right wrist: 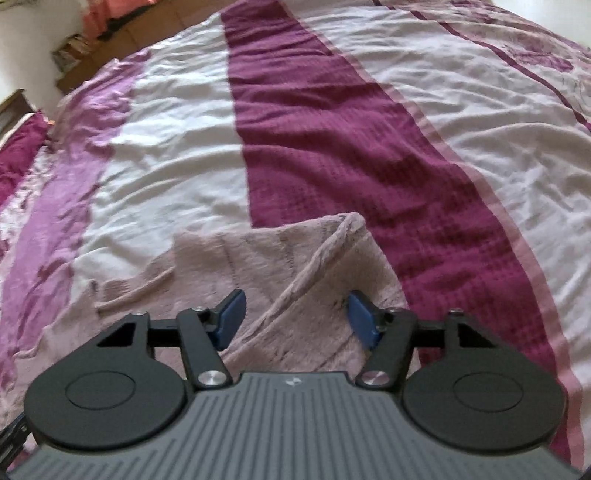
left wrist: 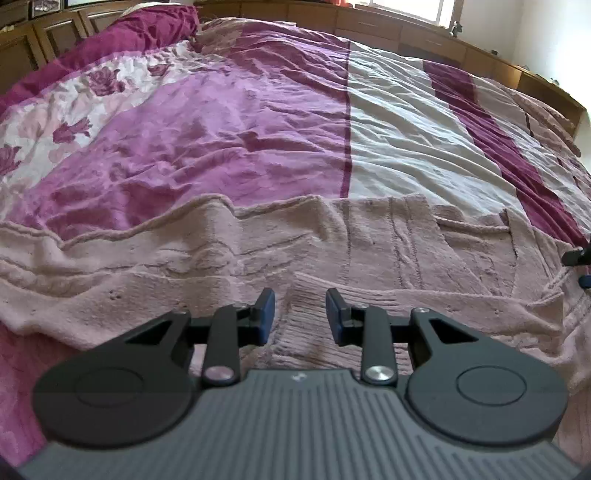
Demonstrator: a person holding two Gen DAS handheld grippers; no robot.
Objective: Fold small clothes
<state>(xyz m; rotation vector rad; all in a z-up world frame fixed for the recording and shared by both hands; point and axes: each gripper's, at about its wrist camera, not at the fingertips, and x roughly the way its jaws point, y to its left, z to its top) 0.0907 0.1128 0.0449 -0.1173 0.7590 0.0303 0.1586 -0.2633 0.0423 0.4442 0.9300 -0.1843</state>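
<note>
Pink knit garment (left wrist: 332,251) spread wide, right view only its corner (right wrist: 314,258)

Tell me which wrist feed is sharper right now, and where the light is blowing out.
Left wrist view: crisp knit texture on the pink sweater, strong fisheye bending of the bedspread, window overexposed at the top edge. Right wrist view: softer, smeared by motion blur, sweater and blue fingers fuzzy, white bedspread stripes washed out.
</note>
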